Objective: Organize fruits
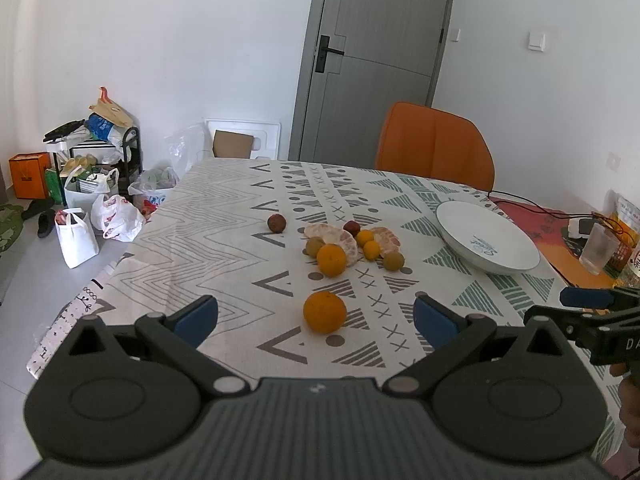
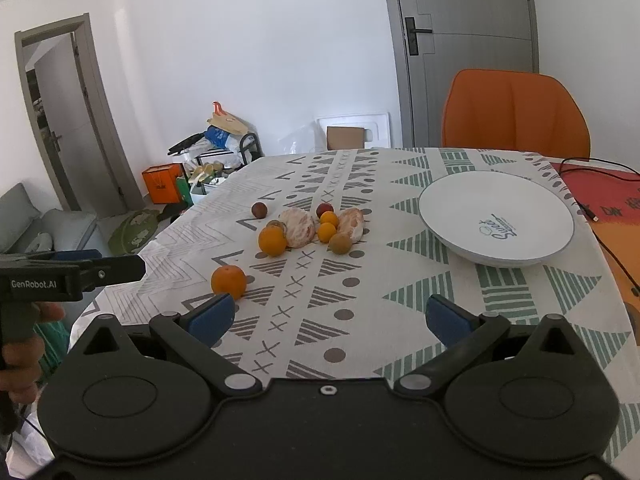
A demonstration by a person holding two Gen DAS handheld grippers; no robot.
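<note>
We're at the start of the sort, as we judge it: all fruit sits loose on the patterned tablecloth [image 1: 208,216], none on the white plate [image 2: 448,216].

Nearest is one orange [image 1: 324,312], alone at lower centre of the left wrist view, lined up w/ the gap of our left gripper [image 1: 316,320]. Its jaws stand wide apart, nothing btwn them, blue pads either side of the fruit but short of it. Probably the first pick.

Behind it, mid-frame, the main cluster: a second orange [image 1: 331,260], two peeled citrus pieces [image 1: 340,238], two small orange fruits [image 1: 371,250], two brownish-green round ones [image 1: 393,261] and a dark red one [image 1: 351,227], most touching or just beside each other. Another dark red fruit [image 1: 276,223] lies apart, to the cluster's left. Packed like that, the cluster gives fingers little room, so the loner makes sense first.

The plate is empty, at right of both views, well apart from the fruit; likely the drop-off, since it's the only dish in sight.

Our right gripper [image 2: 328,320] hangs over bare cloth, jaws also wide apart & empty, pointed btwn cluster and plate, prob. waiting its turn. A hand [image 2: 24,352] shows at lower left of the right wrist view, holding the left tool's grip.

Beyond: an orange chair [image 2: 516,112] at the far edge, a cable [image 2: 592,166] and a plastic cup [image 1: 598,248] at right.
</note>
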